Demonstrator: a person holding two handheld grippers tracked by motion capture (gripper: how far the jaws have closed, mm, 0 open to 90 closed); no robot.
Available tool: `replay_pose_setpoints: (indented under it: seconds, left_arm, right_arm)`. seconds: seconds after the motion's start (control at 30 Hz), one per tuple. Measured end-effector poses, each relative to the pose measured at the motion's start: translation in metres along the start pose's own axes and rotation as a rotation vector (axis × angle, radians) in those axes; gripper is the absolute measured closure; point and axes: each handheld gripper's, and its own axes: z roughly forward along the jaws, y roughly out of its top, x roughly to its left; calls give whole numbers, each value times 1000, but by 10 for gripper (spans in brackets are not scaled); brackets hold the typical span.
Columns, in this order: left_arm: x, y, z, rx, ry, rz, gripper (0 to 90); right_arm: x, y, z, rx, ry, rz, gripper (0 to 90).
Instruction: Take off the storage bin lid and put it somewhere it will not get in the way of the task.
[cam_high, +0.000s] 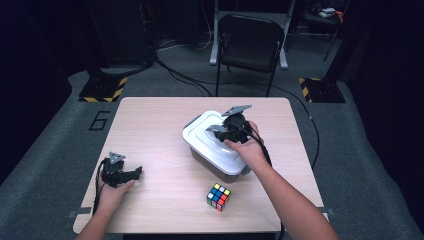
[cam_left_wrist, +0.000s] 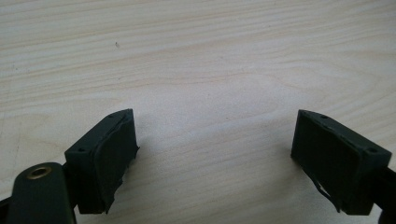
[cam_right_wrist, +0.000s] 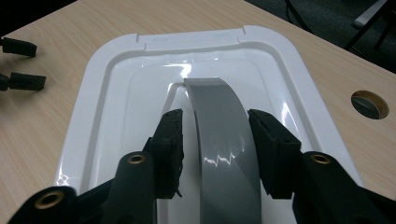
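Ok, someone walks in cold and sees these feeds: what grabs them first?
The white lid of the box mid-table, with the right gripper straddling its grey handle, jaws either side, not yet closed on it. Then the bright puzzle cube near the front edge, and the left gripper open over bare wood.

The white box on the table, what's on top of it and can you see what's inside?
A white lid covers the box. On it arches a grey handle, with the right gripper straddling it, jaws on either side. The lid hides the contents.
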Motion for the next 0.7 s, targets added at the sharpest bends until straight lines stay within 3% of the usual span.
replay_pose_setpoints:
  seconds: [0.23, 0.7]
  left_arm:
    - [0, 0, 0, 0, 1, 1, 140]
    - [0, 0, 0, 0, 0, 0, 140]
  right_arm:
    - [-2, -1, 1, -3, -12, -1, 643]
    - [-2, 1, 1, 8, -15, -21, 657]
